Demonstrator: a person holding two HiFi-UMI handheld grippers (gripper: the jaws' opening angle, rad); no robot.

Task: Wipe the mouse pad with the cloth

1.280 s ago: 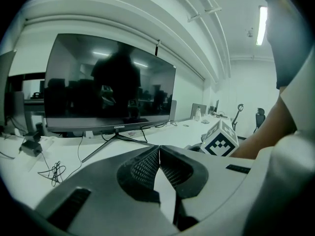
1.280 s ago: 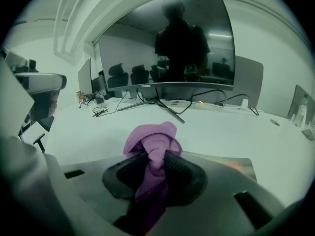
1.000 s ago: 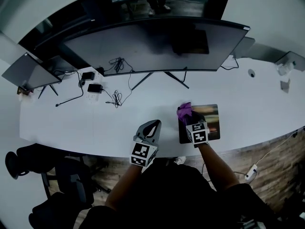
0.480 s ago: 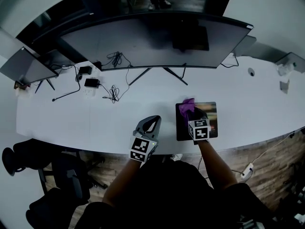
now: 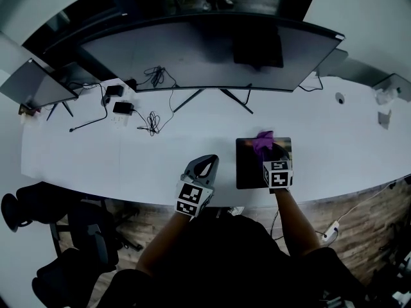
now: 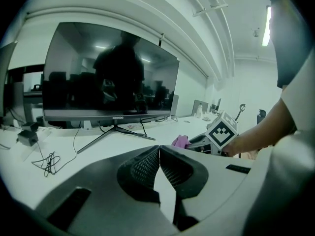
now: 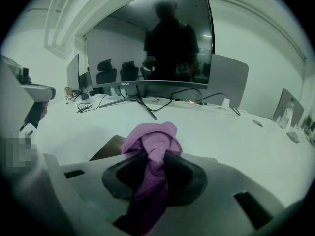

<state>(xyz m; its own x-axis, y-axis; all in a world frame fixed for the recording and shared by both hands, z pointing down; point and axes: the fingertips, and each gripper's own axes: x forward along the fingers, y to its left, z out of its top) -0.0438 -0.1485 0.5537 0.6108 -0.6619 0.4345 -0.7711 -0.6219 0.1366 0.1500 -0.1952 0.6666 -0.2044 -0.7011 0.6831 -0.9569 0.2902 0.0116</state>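
The mouse pad (image 5: pixel 247 169) lies on the white bench (image 5: pixel 148 156) near its front edge, in front of the monitor (image 5: pixel 205 56). The purple cloth (image 5: pixel 264 140) sits on the pad's far right part, bunched in the right tool (image 5: pixel 270 151), whose jaws are clenched on it. A good wipe likely needs the wad pressed flat and drawn in overlapping passes toward the uncovered left side. The left tool (image 5: pixel 203 170), jaws together on nothing, is just left of the pad.
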